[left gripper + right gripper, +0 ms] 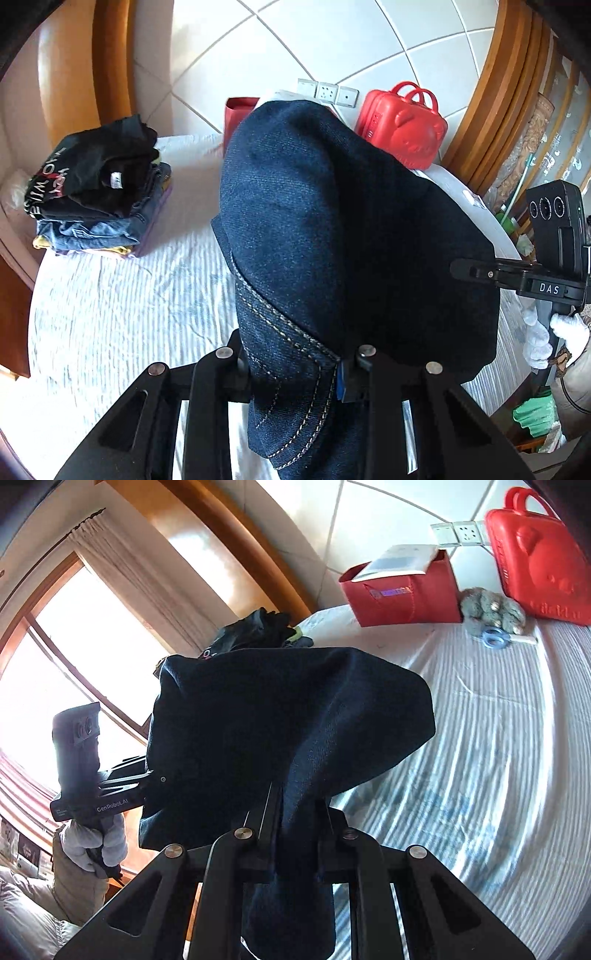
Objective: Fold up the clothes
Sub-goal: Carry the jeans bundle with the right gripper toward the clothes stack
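Note:
A dark blue denim garment (332,229) with tan stitching hangs between both grippers above the striped bed sheet (122,317). My left gripper (295,373) is shut on its stitched hem. My right gripper (295,834) is shut on another edge of the same denim (280,731). In the left wrist view the right gripper (465,269) pinches the cloth's right edge. In the right wrist view the left gripper (151,775) holds the cloth's left edge. The denim hides the fingertips.
A stack of folded clothes (99,192) lies at the far left of the bed. A red case (402,125), a red fabric box (402,590), a grey plush toy (491,609) and blue scissors (495,638) sit by the tiled wall. A window (55,657) is beyond.

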Available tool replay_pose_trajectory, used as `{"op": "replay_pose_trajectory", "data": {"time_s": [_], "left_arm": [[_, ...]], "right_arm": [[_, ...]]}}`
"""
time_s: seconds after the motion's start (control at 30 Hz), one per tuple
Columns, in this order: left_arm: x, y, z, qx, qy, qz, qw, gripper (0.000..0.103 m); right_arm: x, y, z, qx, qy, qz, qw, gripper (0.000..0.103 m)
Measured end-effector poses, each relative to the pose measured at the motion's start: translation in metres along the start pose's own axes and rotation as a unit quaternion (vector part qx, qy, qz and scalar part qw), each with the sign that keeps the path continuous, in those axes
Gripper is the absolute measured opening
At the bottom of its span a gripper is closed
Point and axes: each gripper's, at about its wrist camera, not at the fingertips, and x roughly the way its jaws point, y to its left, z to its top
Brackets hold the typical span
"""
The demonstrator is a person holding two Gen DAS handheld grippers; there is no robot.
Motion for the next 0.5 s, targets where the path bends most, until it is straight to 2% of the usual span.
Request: {"op": "replay_pose_trajectory", "data": {"time_s": [0.13,0.3,0.4,0.5], "left_arm": [[-0.036,0.055,0.033,0.000,-0.034,0.021,0.9992,0.029],[-0.084,0.139,0.102,0.030,-0.069,0.051,0.9959,0.029],[-0.098,0.192,0.154,0.047,-0.066,0.064,0.9946,0.029],[-0.092,0.244,0.206,0.056,-0.044,0.069,0.9950,0.029]], "right_arm": [[0.029,0.050,0.048,-0.042,-0.014,0.019,0.999,0.014],[0.079,0.122,0.127,-0.084,-0.043,0.042,0.995,0.014],[0.117,0.157,0.180,-0.085,-0.058,0.053,0.993,0.014],[0.160,0.179,0.228,-0.066,-0.065,0.062,0.994,0.014]]}}
